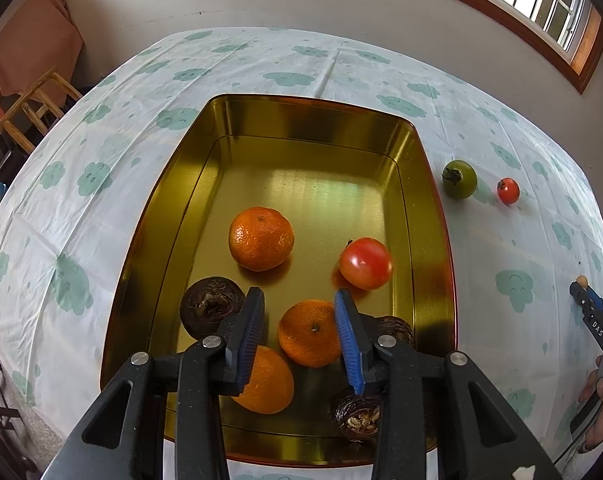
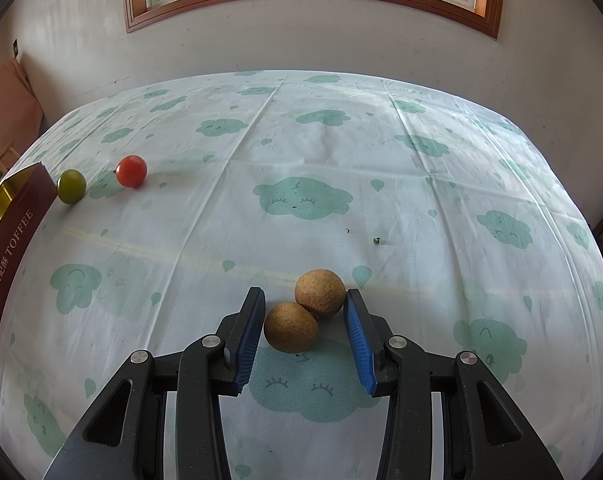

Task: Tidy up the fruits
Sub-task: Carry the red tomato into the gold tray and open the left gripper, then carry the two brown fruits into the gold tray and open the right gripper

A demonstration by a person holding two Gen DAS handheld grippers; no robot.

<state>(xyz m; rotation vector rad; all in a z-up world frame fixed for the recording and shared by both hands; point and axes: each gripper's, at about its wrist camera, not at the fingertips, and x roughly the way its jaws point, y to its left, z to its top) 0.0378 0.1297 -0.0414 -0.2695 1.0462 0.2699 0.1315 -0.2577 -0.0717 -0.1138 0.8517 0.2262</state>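
A gold tin tray (image 1: 433,216) holds three oranges (image 1: 260,238), a red tomato (image 1: 365,263) and three dark water chestnuts (image 1: 209,304). My left gripper (image 1: 299,300) is open above the tray, with one orange (image 1: 307,332) showing between its blue pads. A green tomato (image 1: 459,179) and a small red tomato (image 1: 508,191) lie on the cloth right of the tray; they also show in the right wrist view as the green tomato (image 2: 71,186) and the red tomato (image 2: 131,171). My right gripper (image 2: 304,300) is open around two brown longans (image 2: 320,292) on the cloth.
The tray's maroon side (image 2: 9,256) reads TOFFEE at the left of the right wrist view. The table has a white cloth with green clouds (image 2: 301,196). A wooden chair (image 1: 33,108) stands beyond the table's left edge. My right gripper shows at the far right (image 1: 593,312).
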